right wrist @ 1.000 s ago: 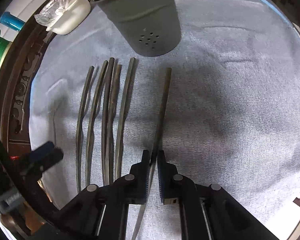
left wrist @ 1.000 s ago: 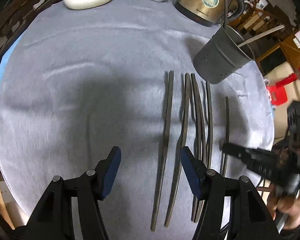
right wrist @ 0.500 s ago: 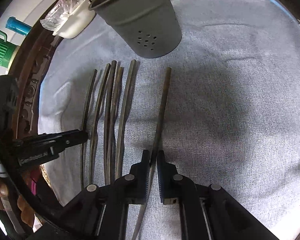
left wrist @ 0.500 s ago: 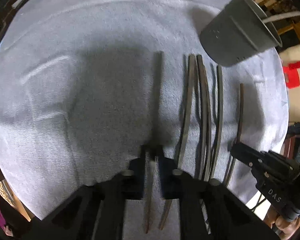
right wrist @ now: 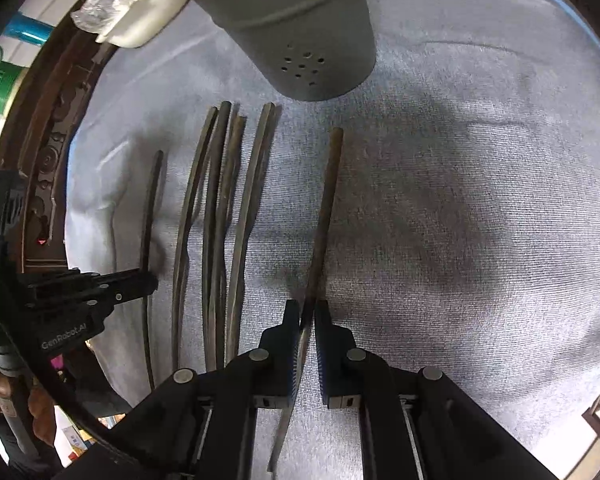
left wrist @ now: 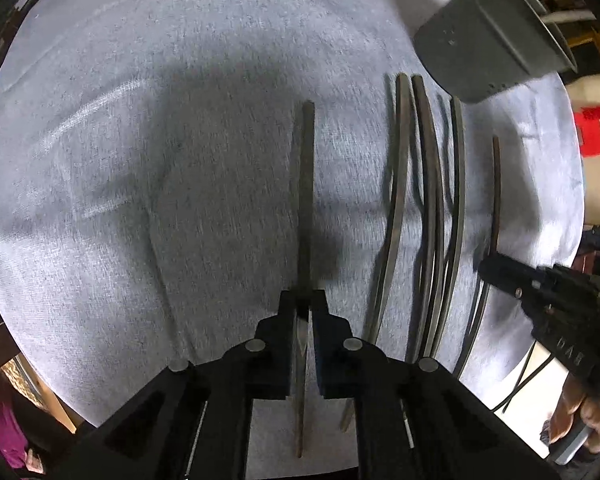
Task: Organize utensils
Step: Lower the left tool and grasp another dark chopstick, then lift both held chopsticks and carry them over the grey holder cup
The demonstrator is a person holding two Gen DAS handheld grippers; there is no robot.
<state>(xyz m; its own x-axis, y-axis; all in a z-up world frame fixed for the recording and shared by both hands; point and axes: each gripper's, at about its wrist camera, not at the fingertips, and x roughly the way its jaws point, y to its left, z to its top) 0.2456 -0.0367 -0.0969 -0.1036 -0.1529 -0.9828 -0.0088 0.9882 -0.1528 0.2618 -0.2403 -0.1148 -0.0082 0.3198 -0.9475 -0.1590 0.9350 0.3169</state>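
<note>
Near: left gripper (left wrist: 303, 300) clamped on leftmost chopstick (left wrist: 306, 200); right gripper (right wrist: 307, 308) clamped on rightmost chopstick (right wrist: 324, 216). Both lie on the grey cloth (left wrist: 140, 160). Between: loose chopsticks (right wrist: 216, 220). Far: holder (right wrist: 296, 28), hardly filled. Most remains.

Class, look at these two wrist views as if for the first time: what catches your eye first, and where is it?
First, the row of dark chopsticks lying side by side on the grey cloth. Each gripper, left and right, is clamped on an outer chopstick. Beyond the row stands a grey perforated utensil holder.
</note>
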